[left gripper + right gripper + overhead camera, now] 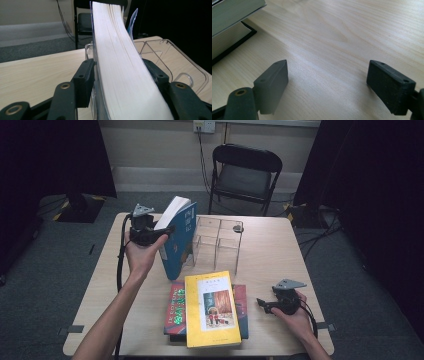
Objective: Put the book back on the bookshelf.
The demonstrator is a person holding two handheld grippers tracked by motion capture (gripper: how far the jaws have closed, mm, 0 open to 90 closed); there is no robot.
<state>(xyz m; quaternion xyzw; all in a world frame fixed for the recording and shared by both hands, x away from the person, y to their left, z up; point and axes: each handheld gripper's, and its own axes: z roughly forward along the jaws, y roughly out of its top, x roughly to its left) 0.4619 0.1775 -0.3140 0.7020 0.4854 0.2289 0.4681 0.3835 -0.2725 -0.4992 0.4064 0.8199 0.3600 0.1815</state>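
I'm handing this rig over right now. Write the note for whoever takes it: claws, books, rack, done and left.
Left claw: shut on the blue book, held upright and tilted by its page edge, beside the clear rack.
Right claw: open, empty, low over the table right of the stack.
Yellow book lies on the red book, near edge.
Done: blue book lifted.
Left: probably slot it into the rack, then the stacked books.

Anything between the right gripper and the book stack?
No. Bare tabletop separates the open right gripper from the book stack in the high view.
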